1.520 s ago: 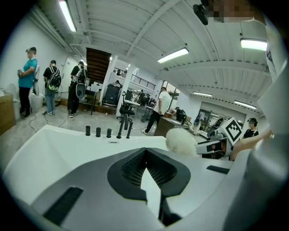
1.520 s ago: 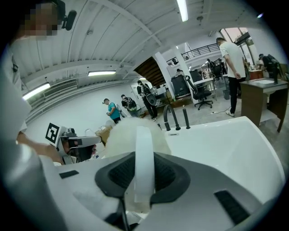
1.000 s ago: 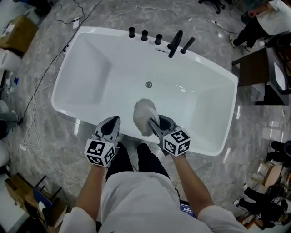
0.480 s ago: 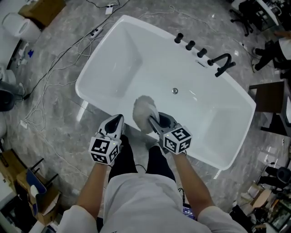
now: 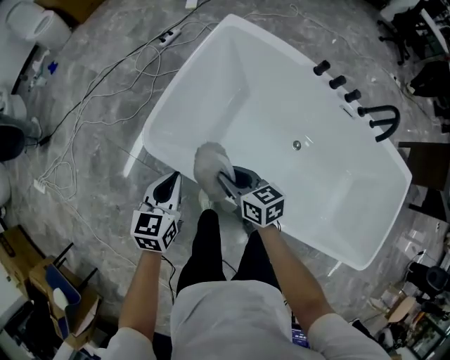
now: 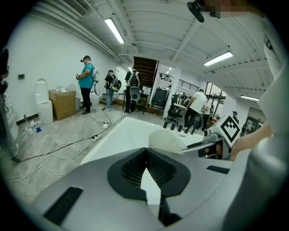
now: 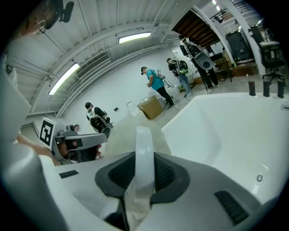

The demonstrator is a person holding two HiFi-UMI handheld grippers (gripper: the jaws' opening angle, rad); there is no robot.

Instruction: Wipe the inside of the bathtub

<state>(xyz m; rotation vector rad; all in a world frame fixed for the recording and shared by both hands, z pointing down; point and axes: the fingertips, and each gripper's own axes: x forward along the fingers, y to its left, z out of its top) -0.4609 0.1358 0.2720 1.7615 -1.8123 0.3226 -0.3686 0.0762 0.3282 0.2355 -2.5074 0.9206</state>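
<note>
The white bathtub lies diagonally below me, with its drain mid-floor and a black faucet on the far rim. My right gripper is shut on the white handle of a fluffy white brush, whose head hangs over the near rim at the tub's left part. My left gripper is shut and holds nothing; it hovers outside the tub over the floor, just left of the brush. The left gripper view shows the brush head to its right.
Cables trail over the marble floor left of the tub. Three black knobs stand beside the faucet. Cardboard boxes sit at lower left, and white fixtures at top left. Several people stand farther back in the room.
The view has swung, so the tub now lies diagonally and farther right. Both grippers have shifted toward the tub's left end, and the brush stays in the right gripper.
</note>
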